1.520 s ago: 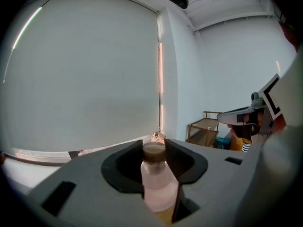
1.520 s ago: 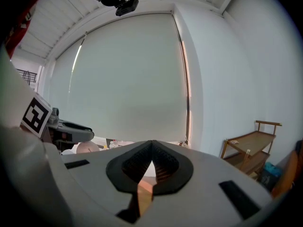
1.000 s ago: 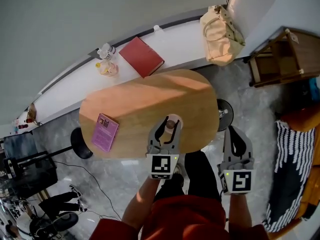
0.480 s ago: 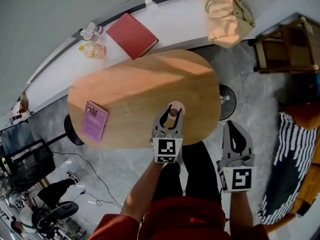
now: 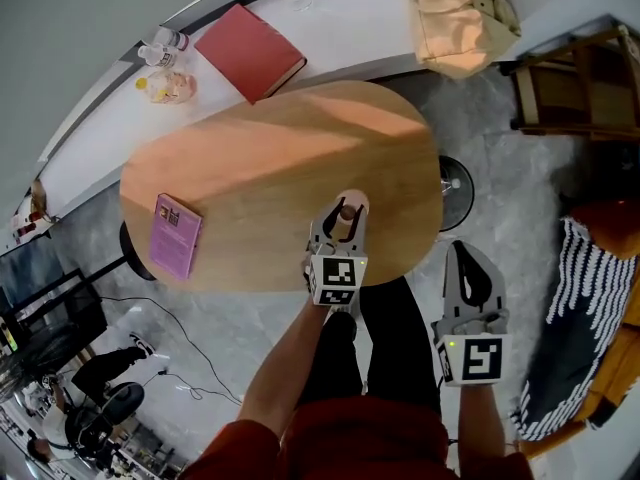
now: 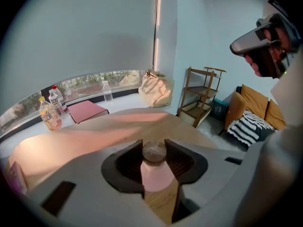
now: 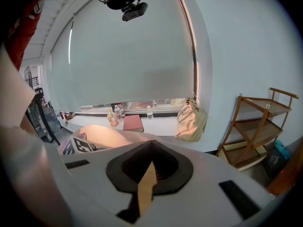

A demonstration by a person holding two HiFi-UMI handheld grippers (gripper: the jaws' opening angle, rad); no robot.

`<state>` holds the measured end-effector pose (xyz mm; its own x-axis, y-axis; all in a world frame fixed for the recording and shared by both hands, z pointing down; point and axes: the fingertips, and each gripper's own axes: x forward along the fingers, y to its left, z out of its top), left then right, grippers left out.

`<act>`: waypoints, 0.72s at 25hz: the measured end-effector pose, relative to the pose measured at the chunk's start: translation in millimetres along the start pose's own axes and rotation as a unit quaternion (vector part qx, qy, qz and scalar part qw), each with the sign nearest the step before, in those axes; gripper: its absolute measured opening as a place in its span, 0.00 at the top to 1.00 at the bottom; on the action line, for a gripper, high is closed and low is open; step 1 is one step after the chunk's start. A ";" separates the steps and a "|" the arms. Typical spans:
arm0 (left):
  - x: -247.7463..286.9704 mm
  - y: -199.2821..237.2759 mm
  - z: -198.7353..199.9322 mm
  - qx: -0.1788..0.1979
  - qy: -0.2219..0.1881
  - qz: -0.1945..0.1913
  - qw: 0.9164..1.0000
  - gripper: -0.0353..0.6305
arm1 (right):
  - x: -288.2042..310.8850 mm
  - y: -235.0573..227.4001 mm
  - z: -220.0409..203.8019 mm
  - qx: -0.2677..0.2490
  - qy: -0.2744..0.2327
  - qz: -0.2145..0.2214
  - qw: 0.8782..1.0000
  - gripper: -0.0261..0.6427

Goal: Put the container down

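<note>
A small pale pink container (image 5: 346, 212) with a round brown lid (image 6: 154, 151) sits between the jaws of my left gripper (image 5: 338, 230), which is shut on it just below the lid. The container (image 6: 154, 176) stands upright over the front edge of the oval wooden table (image 5: 250, 168); whether its base touches the wood I cannot tell. In the left gripper view the left gripper (image 6: 154, 144) points across the table toward the window. My right gripper (image 5: 470, 273) hangs off the table to the right, above the floor, with its jaws shut and nothing in them (image 7: 151, 148).
A purple book (image 5: 175, 235) lies on the table's left end. On the white sill behind are a red book (image 5: 250, 53), several bottles (image 5: 160, 63) and a beige bag (image 5: 460, 13). A wooden shelf (image 5: 580, 78) and a striped cushion (image 5: 570, 328) stand at the right.
The head view has tilted, so the table sits higher in the picture. My left gripper with the container has moved a little further in over the table. The right gripper has hardly moved.
</note>
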<state>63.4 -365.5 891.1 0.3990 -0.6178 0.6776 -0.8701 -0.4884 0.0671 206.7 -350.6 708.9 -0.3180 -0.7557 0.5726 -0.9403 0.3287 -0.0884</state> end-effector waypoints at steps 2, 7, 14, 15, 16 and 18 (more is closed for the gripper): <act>1.8 -3.5 -3.0 0.005 -0.002 -0.004 1.000 0.72 | 0.3 -1.7 -4.1 0.002 0.004 0.000 1.000 0.97; 4.1 -7.5 -5.3 0.013 -0.003 -0.002 1.000 0.72 | 3.9 -4.8 -2.7 0.003 0.002 0.001 1.000 0.97; 6.5 -9.9 -9.2 0.029 0.012 -0.011 0.999 0.72 | 5.1 -5.5 3.4 0.004 -0.003 0.003 1.000 0.97; 7.1 -11.5 -10.6 0.031 0.014 -0.015 0.999 0.72 | 4.8 -5.9 4.0 0.005 -0.004 0.003 1.000 0.97; 7.2 -13.4 -11.3 0.032 0.015 -0.018 0.999 0.69 | 4.4 -6.3 4.6 0.005 -0.004 0.003 1.000 0.97; 6.0 -16.3 -11.7 0.035 0.016 -0.021 0.999 0.67 | 3.6 -7.1 6.1 0.005 -0.005 0.004 1.000 0.97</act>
<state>76.6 -354.0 902.6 0.4234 -0.5764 0.6989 -0.8302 -0.5557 0.0446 211.5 -359.1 706.7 -0.3258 -0.7587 0.5641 -0.9390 0.3289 -0.1000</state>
